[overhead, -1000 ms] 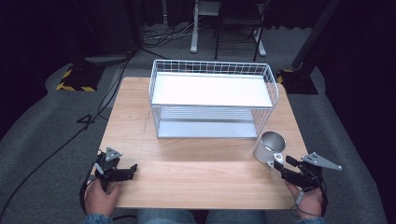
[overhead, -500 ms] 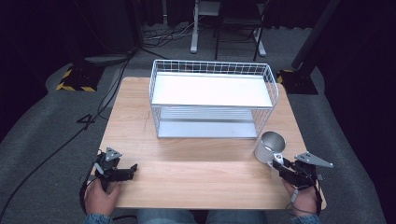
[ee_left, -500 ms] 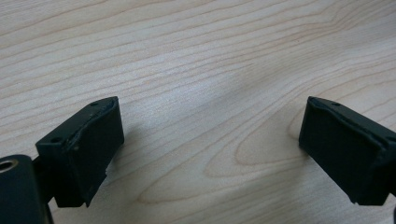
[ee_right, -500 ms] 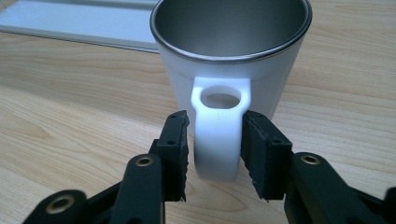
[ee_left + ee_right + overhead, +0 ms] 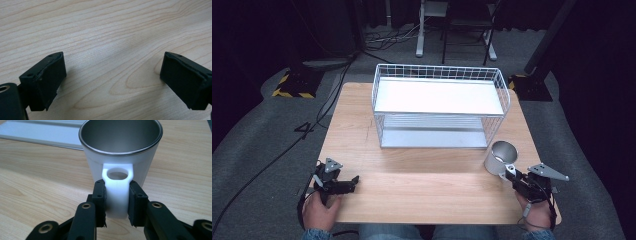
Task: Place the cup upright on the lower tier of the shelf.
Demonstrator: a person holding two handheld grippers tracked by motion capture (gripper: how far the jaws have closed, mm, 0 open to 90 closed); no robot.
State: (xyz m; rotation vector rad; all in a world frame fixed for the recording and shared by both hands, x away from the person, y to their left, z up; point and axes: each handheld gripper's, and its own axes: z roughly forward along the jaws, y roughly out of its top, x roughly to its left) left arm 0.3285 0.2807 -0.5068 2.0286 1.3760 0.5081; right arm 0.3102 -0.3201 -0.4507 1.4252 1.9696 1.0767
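I have the right gripper (image 5: 116, 202) closed on the handle of the white mug with the steel-lined inside (image 5: 120, 155); a second ago the jaws sat a little back from it near the right edge, and now both pads press the handle's flanks. That tells me, I judge, that the grasp is made and the lift can come next. The mug stands upright on the pale wooden table (image 5: 422, 185), at its near right, just in front of the right end of the white wire two-tier shelf rack (image 5: 439, 107). From the high view, the mug (image 5: 500, 157) touches nothing but the table and my gripper (image 5: 516, 178).

The mug is empty; I see bare metal down its wall. The rack's upper tray and lower shelf both look bare too.

My left gripper (image 5: 343, 184) has not moved: it rests at the near left of the table, jaws spread wide over bare wood (image 5: 110, 50), holding nothing.
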